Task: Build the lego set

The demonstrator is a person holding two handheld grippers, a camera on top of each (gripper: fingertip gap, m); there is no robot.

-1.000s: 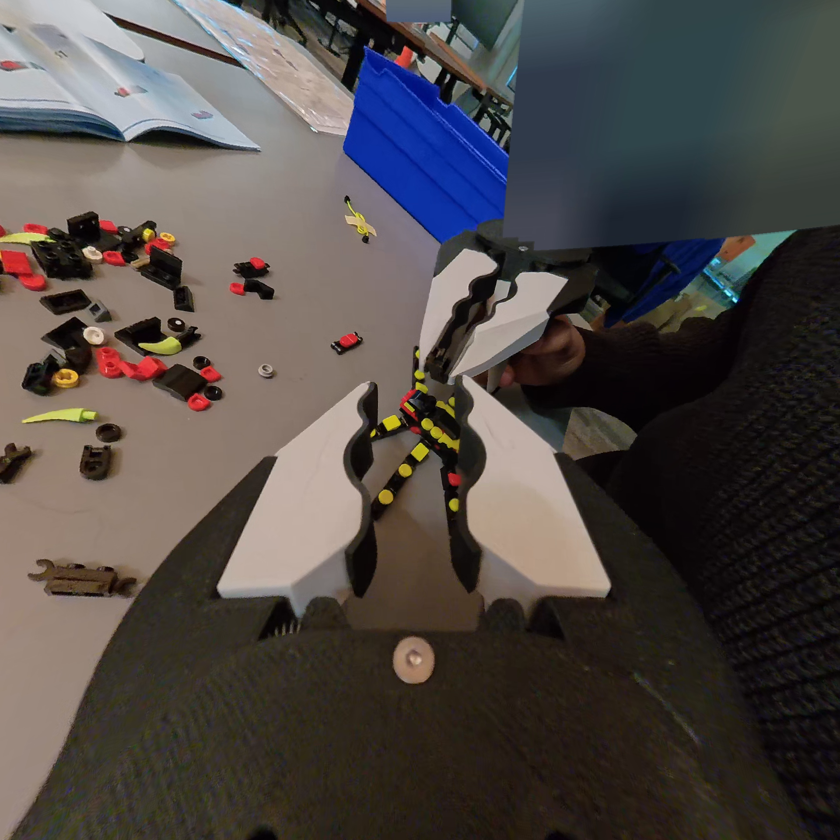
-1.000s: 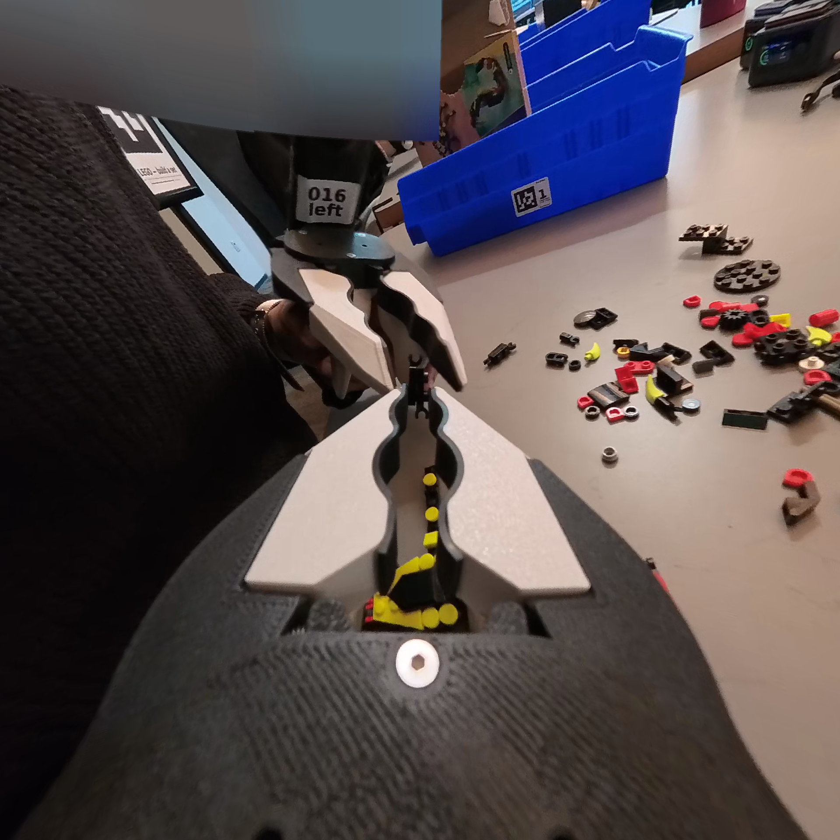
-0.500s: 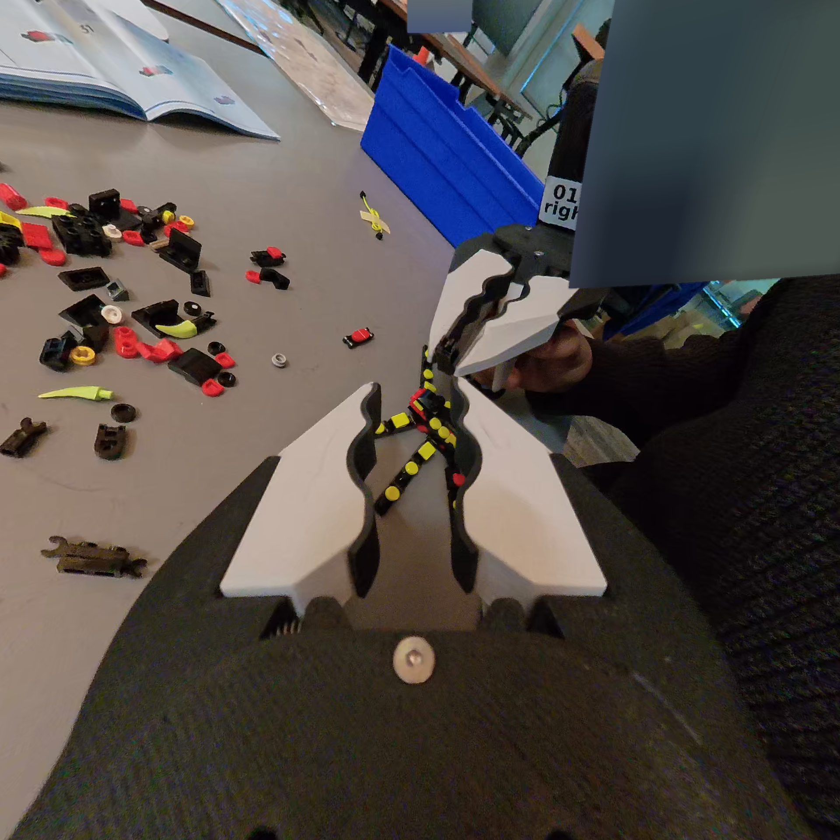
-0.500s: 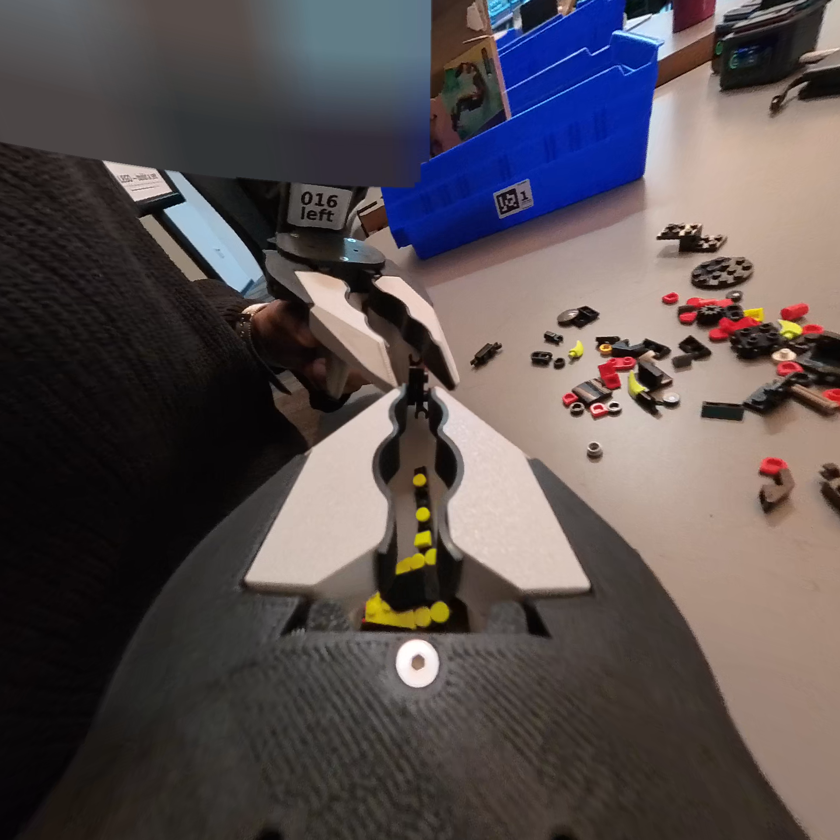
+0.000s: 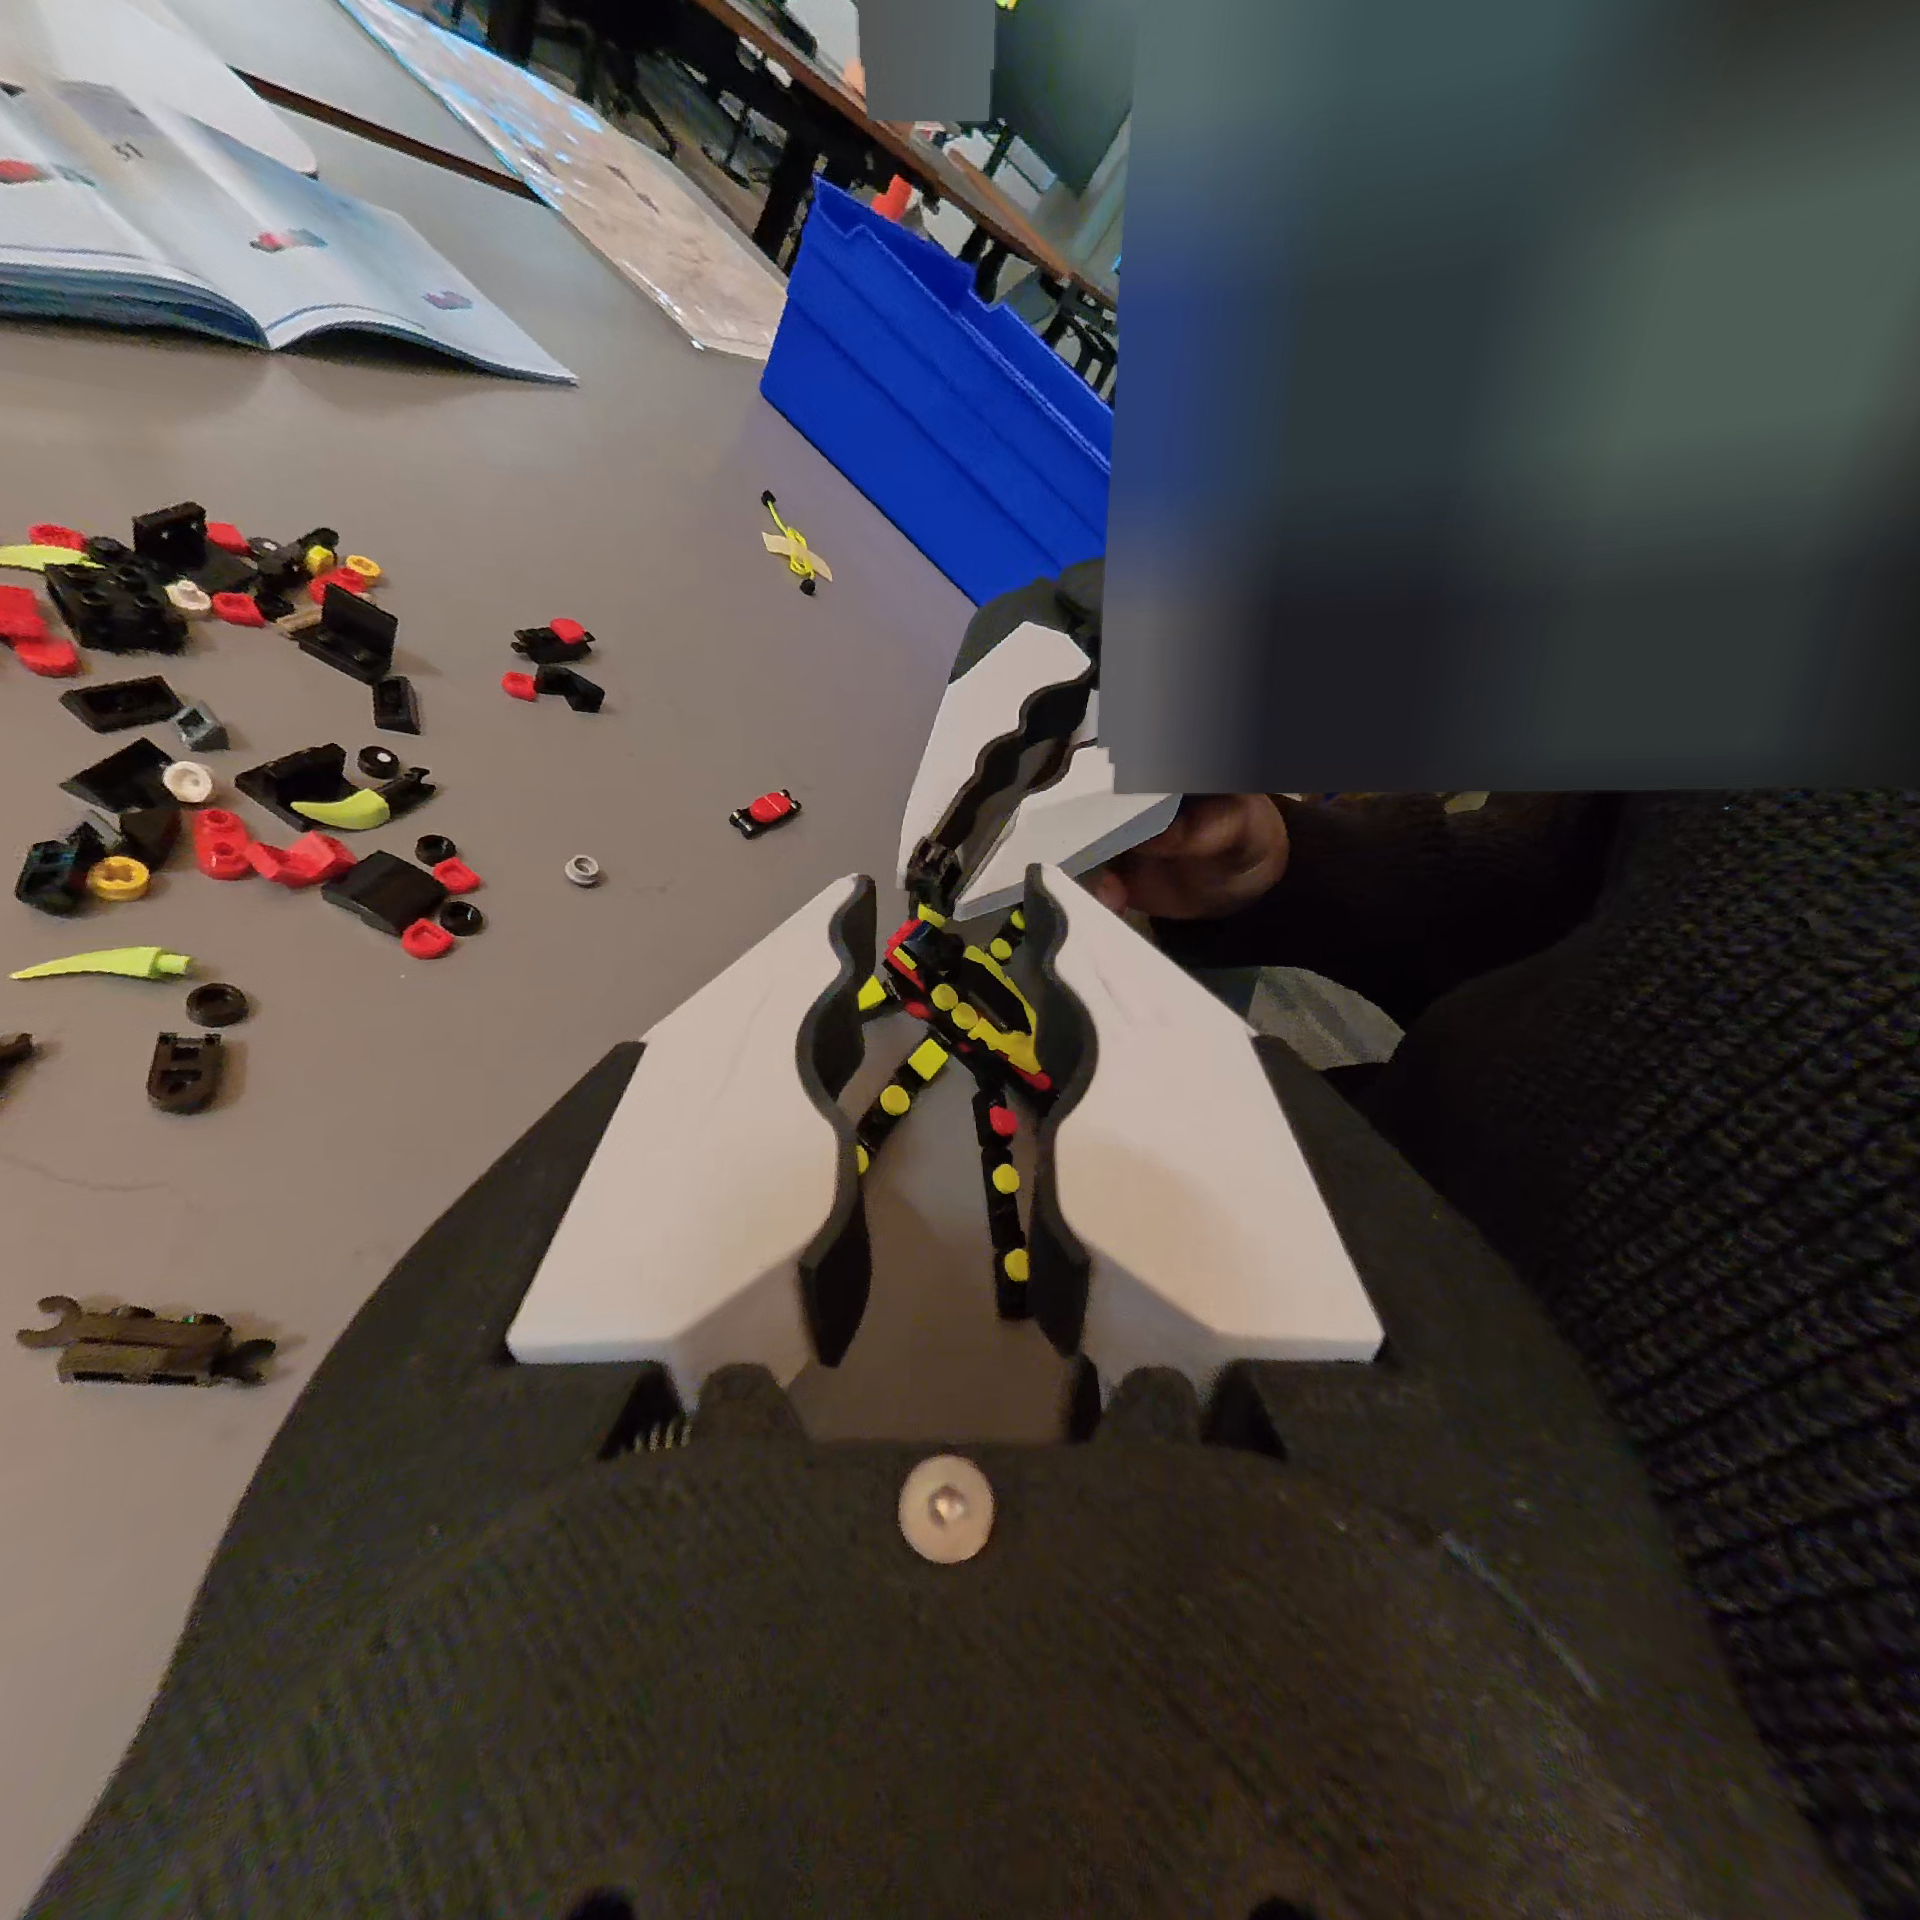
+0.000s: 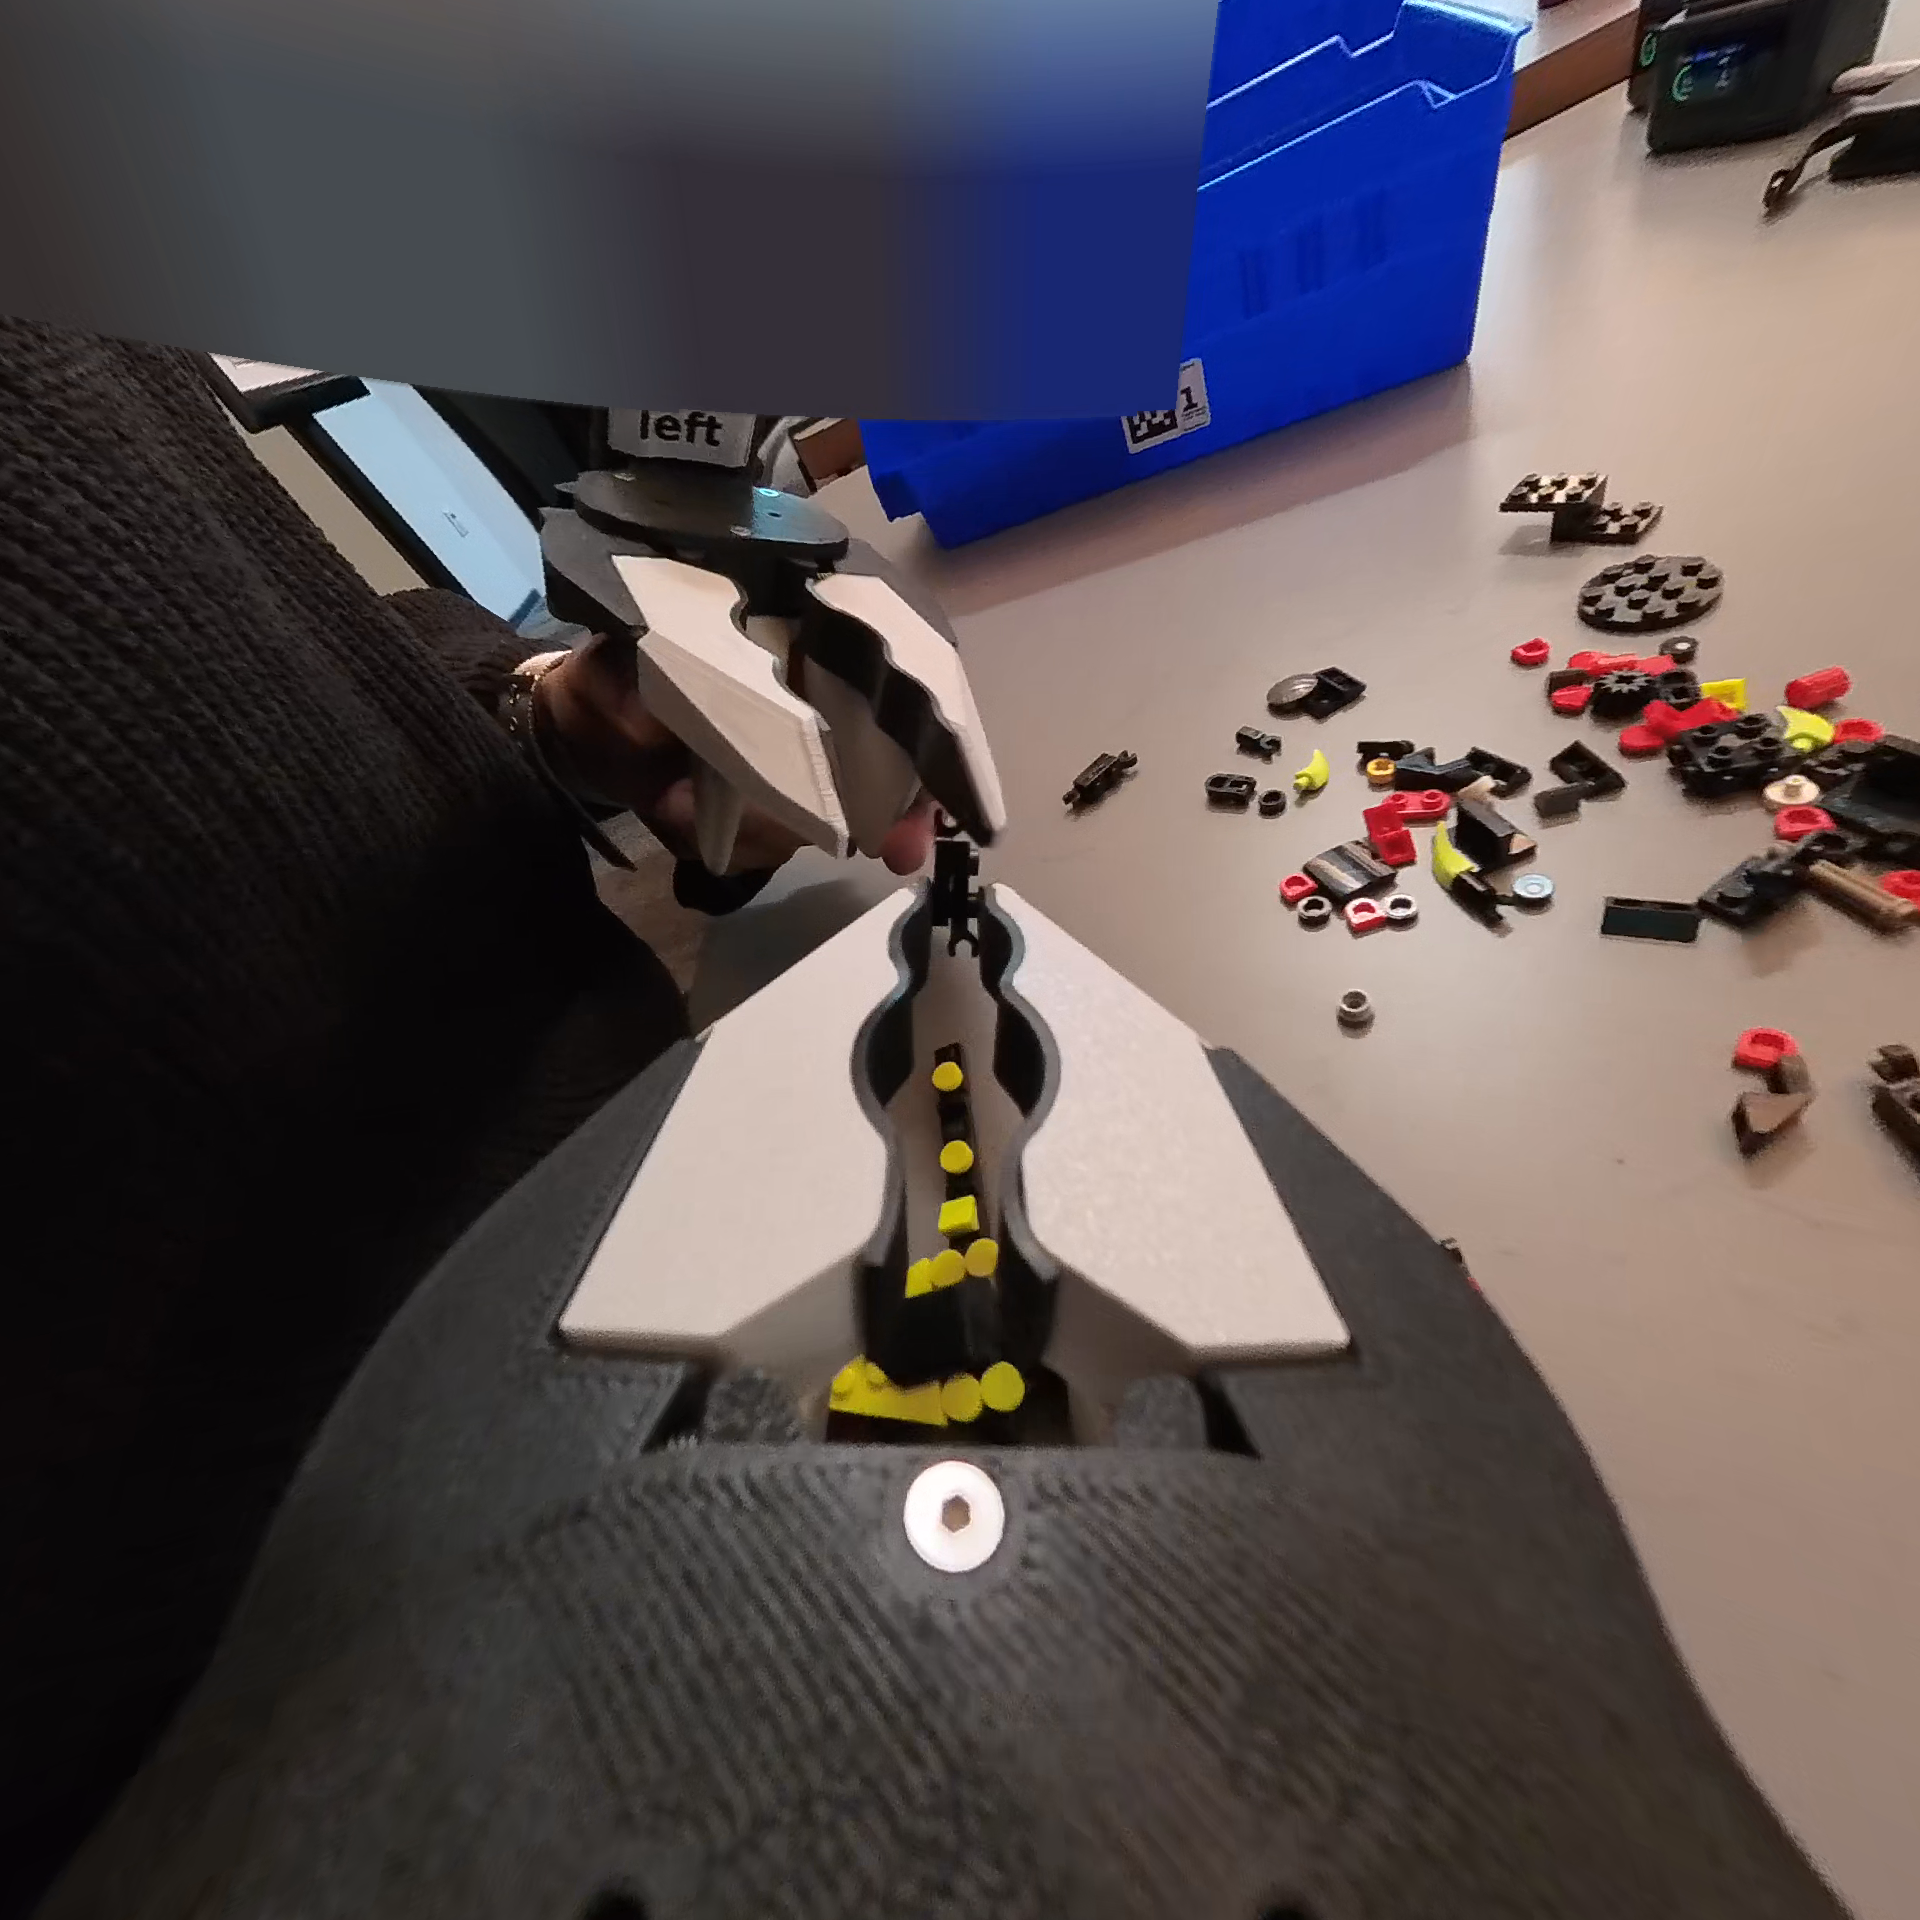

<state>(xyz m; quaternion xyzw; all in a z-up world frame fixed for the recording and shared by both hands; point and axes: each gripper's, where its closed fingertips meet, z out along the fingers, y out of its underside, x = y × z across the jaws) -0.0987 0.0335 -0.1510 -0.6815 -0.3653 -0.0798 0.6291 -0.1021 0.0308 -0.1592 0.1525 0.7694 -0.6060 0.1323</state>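
Lego model inside right gripper

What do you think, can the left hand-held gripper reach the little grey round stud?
Probably, not yet. The grey round stud lies alone on the table, but the black-and-yellow lego model sits between the fingers of the left hand-held gripper.

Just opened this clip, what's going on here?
A person with two handheld grippers is building a Lego model. The right gripper is shut on a black, yellow and red legged assembly. The left gripper, jaws apart, sits around that assembly. Loose pieces lie scattered on the grey table, beside an open instruction booklet.
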